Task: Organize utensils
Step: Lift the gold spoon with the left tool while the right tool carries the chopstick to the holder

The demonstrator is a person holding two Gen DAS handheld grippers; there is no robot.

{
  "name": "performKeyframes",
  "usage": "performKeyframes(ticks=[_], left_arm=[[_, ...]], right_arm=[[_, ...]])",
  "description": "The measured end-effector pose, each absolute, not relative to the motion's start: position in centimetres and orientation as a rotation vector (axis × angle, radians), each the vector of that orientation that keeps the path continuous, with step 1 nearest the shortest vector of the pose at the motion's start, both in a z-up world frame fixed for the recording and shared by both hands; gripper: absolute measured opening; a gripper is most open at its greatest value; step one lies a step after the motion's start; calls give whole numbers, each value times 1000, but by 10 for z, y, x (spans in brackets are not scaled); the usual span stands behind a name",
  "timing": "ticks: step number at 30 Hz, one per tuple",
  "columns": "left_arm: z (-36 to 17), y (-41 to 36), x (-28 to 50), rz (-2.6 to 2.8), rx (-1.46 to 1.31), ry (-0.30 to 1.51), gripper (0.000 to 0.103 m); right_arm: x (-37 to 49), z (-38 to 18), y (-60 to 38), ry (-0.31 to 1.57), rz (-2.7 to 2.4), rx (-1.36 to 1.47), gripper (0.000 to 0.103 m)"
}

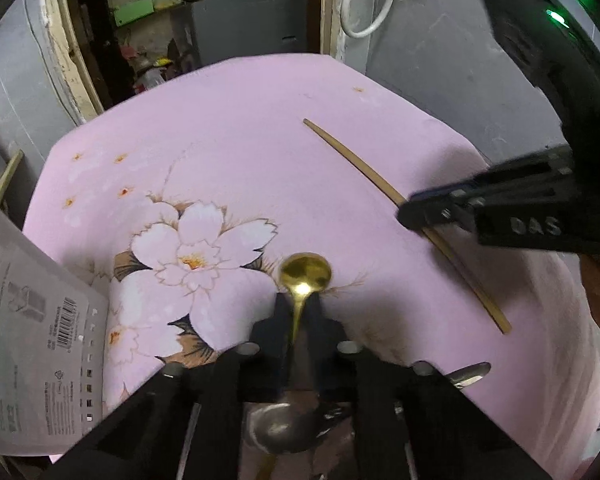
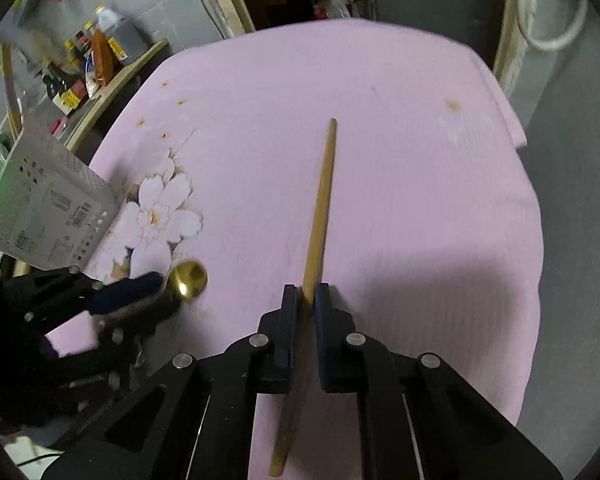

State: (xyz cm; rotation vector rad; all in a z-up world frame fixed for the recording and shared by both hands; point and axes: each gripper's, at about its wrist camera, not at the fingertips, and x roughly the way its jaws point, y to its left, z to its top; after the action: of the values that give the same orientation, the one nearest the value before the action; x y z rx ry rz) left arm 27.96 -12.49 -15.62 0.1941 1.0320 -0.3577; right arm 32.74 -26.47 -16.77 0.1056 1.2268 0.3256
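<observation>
Round-bowled gold spoon, shiny

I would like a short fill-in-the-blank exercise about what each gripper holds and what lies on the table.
1. The left gripper is shut on a gold ____.
2. The right gripper is shut on a wooden ____.
3. The cloth on the table is ____ with a flower print.
4. The white case stands on the ____ side of the right wrist view.

Missing words: spoon; chopstick; pink; left

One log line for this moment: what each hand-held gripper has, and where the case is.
left hand-held gripper: shut on gold spoon | right hand-held gripper: shut on chopstick | tableware case: far left on pink cloth
</observation>
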Motion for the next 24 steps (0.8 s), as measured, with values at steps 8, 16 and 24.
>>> performKeyframes(ticks=[8,16,24], left_arm=[[-155,-106,308,-431,25,1275,7],[-154,-105,313,-434,10,1308,6],[-145,-84,304,-436,-112,1215,4]], right_arm=[[338,-175,-267,1365,345,149,8],[365,-184,-257,1458,333,189,7],[339,-175,-274,1324,341,379,6]])
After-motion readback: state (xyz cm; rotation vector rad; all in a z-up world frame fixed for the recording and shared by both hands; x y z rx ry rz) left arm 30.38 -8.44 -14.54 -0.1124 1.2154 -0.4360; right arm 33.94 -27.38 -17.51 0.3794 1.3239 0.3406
